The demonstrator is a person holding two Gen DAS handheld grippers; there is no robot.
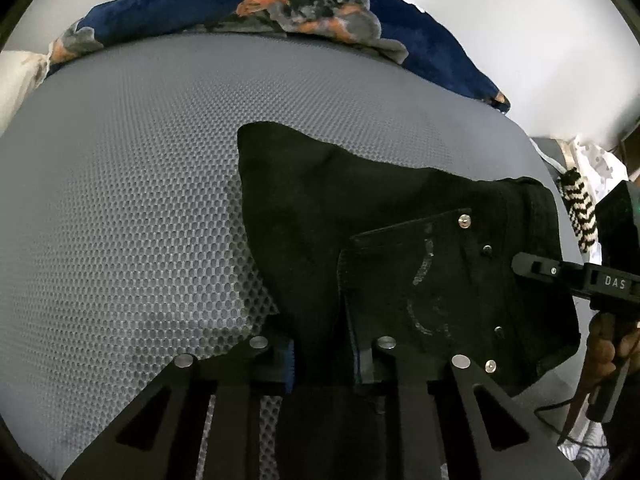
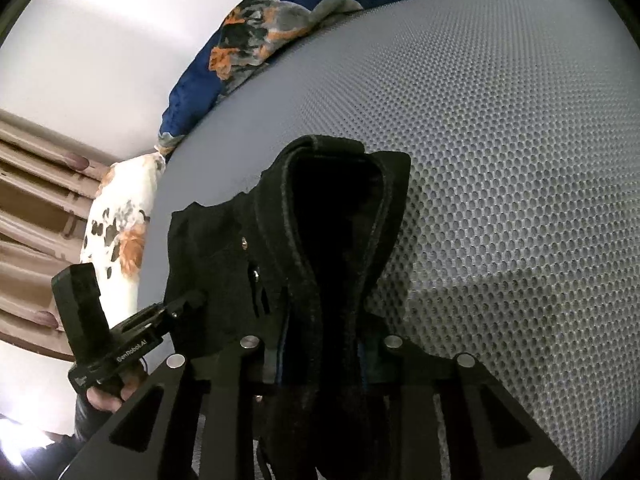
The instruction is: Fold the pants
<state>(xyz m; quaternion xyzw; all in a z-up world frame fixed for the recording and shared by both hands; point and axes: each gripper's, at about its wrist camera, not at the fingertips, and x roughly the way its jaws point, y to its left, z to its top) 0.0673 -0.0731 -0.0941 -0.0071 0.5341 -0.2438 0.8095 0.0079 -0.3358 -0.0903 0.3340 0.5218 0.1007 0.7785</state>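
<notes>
Left wrist view shows black pants (image 1: 400,240) lying on a grey mesh-covered bed (image 1: 120,220), bunched toward the bed's right edge, with a riveted pocket panel turned up near the camera. No container is in sight (only loose bedding: a dark blue floral blanket (image 1: 280,4) heaped along the far edge of the bed). The left gripper (image 1: 324,356) has its jaws nearly together with a fold of the black cloth pinched between them, and it points steeply down at the bed. At the right edge of this view the right gripper (image 1: 536,268) reaches in sideways, its tip touching the pants' waistband side, with a hand (image 1: 608,348) on its handle below. From the right wrist view, the right gripper (image 2: 320,356) is likewise closed to a narrow gap on a thick seamed band of the pants (image 2: 320,220), which rises in a hollow loop in front of the camera, lifted off the bed (image 2: 520,160). To the left there, the left gripper (image 2: 192,300) meets the cloth's edge, a hand (image 2: 108,396) wrapped round its grip, and a floral pillow (image 2: 120,232) lies beyond the bed's edge.
</notes>
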